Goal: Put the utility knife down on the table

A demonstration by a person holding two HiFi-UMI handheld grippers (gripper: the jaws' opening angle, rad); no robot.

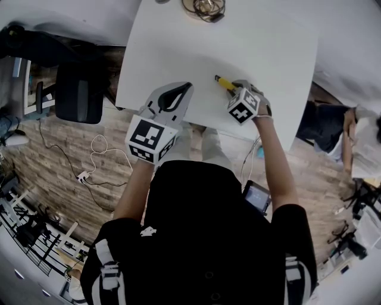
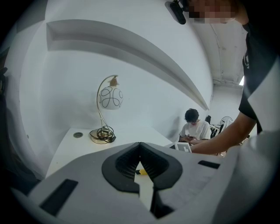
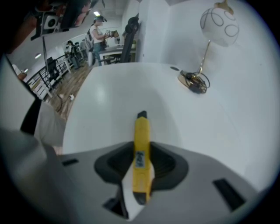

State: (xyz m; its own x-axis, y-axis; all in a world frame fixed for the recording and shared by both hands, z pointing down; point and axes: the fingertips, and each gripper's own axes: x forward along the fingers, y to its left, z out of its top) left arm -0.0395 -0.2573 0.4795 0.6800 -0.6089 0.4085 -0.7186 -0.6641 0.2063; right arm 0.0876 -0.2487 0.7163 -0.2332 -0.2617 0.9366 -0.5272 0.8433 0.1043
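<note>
At the upper middle of the head view, the right gripper has its jaws clamped on the yellow utility knife, which sits over the near part of the white table. In the right gripper view the knife runs straight out between the two pads, its dark tip pointing away from us toward the tabletop, and the gripper is angled steeply downward. We cannot tell whether the tip already touches the surface.

To the left in the head view, the left gripper hangs by the table's edge. Its jaws are closed tip to tip with nothing between them.

To do this step well, we judge that we should lower the knife and flatten the angle until its whole length lies on the table before we part the jaws, so it does not drop or skid. We should set it down well inside the edge. The lamp at the far end is well apart and no obstacle. Once the jaws are open, we should draw straight back so the pads do not drag the handle.
</note>
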